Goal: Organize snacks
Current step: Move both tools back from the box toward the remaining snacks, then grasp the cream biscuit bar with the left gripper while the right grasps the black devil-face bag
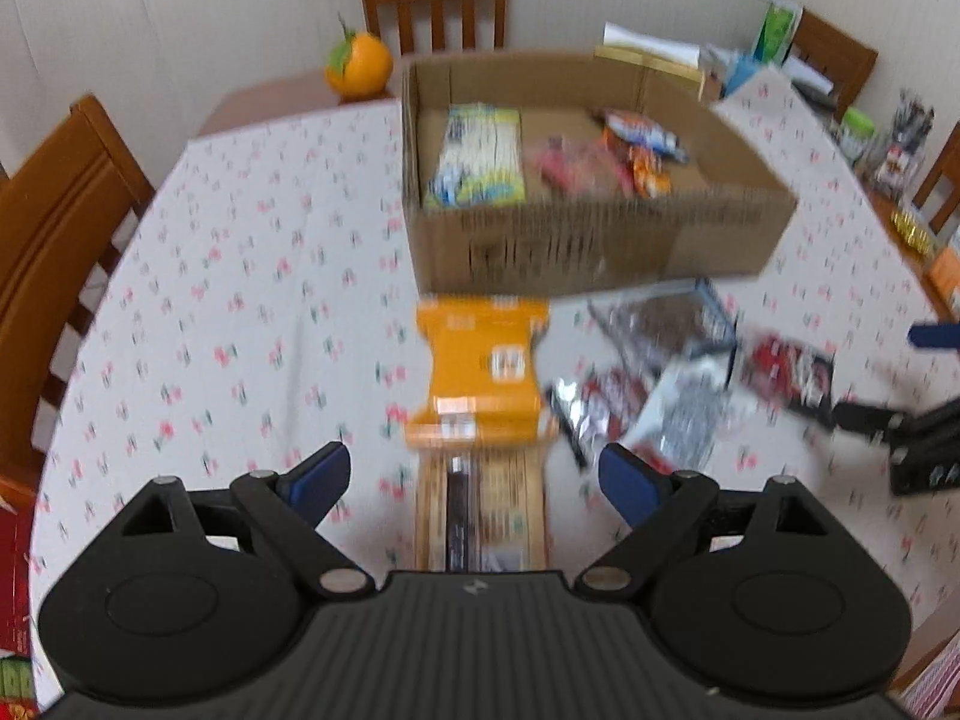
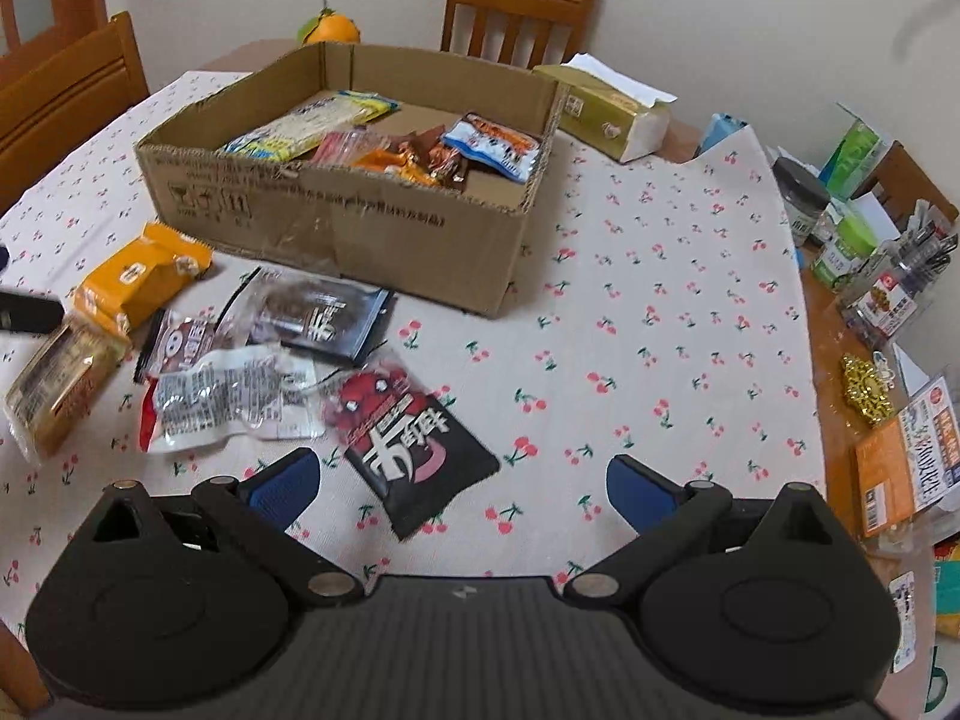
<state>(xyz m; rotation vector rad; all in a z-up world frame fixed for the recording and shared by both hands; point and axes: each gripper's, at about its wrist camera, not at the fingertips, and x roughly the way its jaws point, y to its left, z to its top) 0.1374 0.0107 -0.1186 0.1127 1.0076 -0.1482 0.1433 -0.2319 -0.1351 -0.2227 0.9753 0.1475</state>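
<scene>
Left claw (image 1: 474, 474) open above orange packet (image 1: 480, 372); right claw (image 2: 462, 489) open over black packet (image 2: 414, 450); box (image 2: 336, 228) beyond.

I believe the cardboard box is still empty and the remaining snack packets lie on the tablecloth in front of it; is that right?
Not quite: the cardboard box already holds several snack packets, as the right wrist view shows. The remaining snack packets do lie on the tablecloth in front of it.

Your right gripper (image 2: 462, 489) hung with jaws spread over the black-and-red packet (image 2: 414, 444). The cardboard box (image 2: 336, 216) of snacks sat at eleven o'clock, loose packets (image 2: 228, 390) at nine.
</scene>
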